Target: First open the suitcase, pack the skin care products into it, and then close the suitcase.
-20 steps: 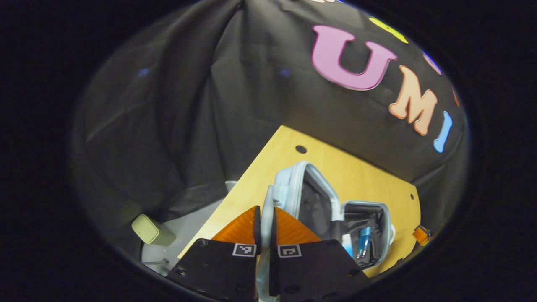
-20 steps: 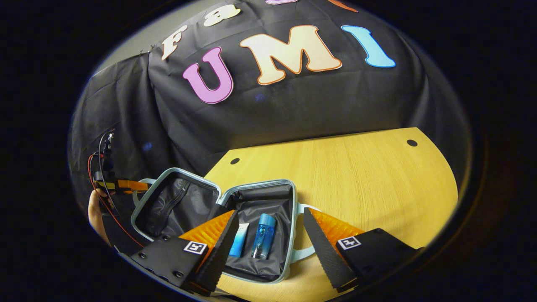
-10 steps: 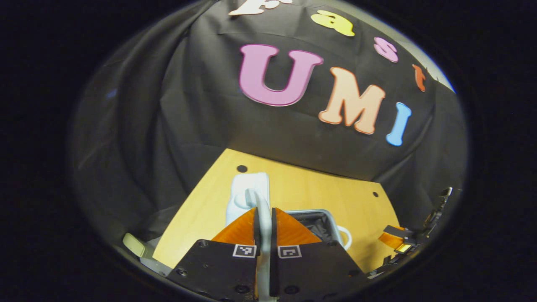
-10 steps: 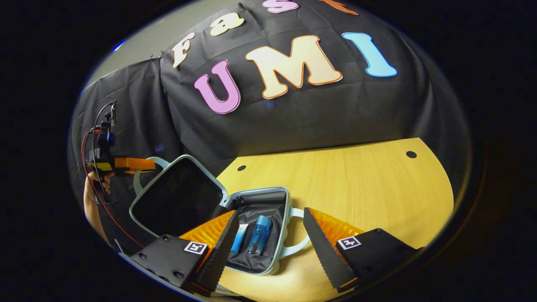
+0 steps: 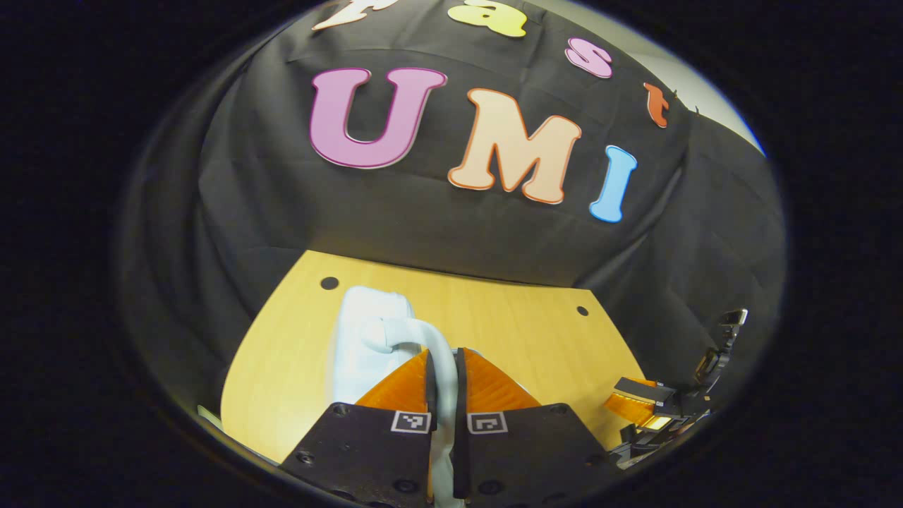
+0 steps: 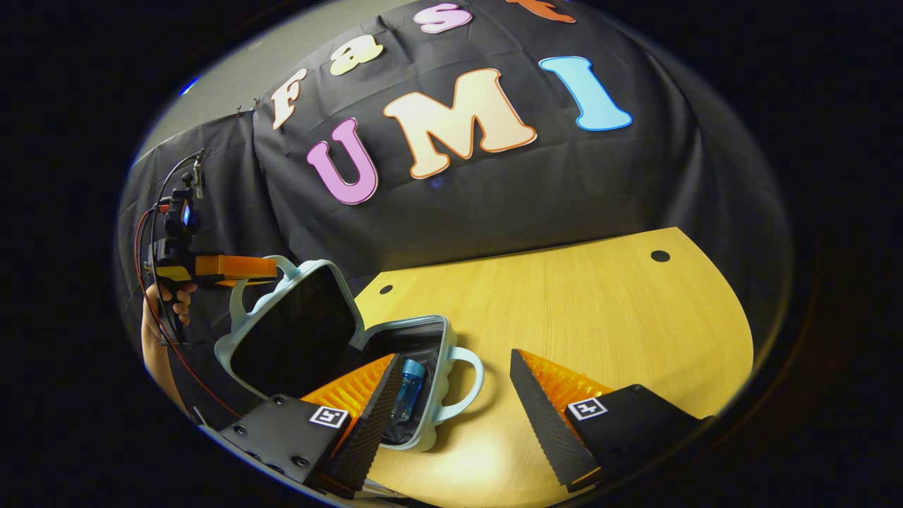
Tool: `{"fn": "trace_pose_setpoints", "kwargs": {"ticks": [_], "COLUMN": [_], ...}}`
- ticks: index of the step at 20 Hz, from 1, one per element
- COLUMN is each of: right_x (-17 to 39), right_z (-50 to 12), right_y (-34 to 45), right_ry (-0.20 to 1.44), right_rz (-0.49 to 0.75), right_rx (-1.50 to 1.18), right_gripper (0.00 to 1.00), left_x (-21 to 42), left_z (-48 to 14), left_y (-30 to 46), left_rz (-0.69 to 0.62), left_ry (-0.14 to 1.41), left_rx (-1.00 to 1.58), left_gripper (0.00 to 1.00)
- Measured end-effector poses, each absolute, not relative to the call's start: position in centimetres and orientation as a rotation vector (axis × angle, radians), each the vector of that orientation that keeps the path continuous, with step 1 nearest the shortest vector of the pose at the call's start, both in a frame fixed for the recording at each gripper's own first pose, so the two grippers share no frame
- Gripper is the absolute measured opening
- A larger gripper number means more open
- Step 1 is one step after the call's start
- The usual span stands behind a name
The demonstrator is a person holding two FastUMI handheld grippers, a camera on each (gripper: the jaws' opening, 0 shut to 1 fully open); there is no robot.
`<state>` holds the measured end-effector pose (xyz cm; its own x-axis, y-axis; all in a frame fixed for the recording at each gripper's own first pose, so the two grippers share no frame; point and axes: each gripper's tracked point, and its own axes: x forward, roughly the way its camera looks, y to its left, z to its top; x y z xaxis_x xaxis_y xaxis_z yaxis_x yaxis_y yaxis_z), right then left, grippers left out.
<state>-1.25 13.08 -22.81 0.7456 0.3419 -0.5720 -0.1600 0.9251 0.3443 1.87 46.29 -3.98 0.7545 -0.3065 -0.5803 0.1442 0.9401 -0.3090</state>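
Here the left gripper (image 5: 443,367) is clamping both orange fingers (image 5: 405,384) on the pale handle (image 5: 423,337) of the suitcase lid (image 5: 367,331), which is rising toward twelve o'clock in the left gripper view. Gripping the handle is probably giving leverage to swing the lid over on its hinge. From the right gripper view, that same gripper (image 6: 236,267) is sitting at nine o'clock, a hand (image 6: 166,303) wrapping its grip, with the lid (image 6: 293,331) standing tilted above the bottom half of the suitcase (image 6: 437,367) on the wooden table (image 6: 600,310).

The right gripper (image 6: 451,395) is hanging with its fingers (image 6: 543,402) spread wide and grasping nothing, near the case's front handle (image 6: 469,370) at six o'clock, likely keeping clear of the closing lid. In the left gripper view it is peeking in at four o'clock (image 5: 656,413).

A blue bottle (image 6: 409,388) is lying inside the case, half covered by the right gripper's left finger; any other products are hidden behind that finger and the wall. The lid's inside is reading as flat black, and the hinge is hard to make out.
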Motion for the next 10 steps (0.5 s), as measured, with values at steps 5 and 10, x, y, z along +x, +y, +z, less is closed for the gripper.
{"fn": "trace_pose_setpoints", "kwargs": {"ticks": [5, 10], "right_x": [-2.0, -2.6], "right_z": [-22.5, -22.5], "right_y": [9.8, 6.5], "right_ry": [0.677, 0.679], "right_rz": [0.249, 0.215], "right_rx": [0.283, 0.282], "right_gripper": [0.97, 0.97], "left_x": [1.9, 1.4], "left_z": [-6.5, -9.9], "left_y": [40.6, 36.1], "left_rz": [-0.319, -0.35], "left_ry": [0.722, 0.791], "left_rx": [-0.258, -0.225], "left_gripper": [0.05, 0.05]}}
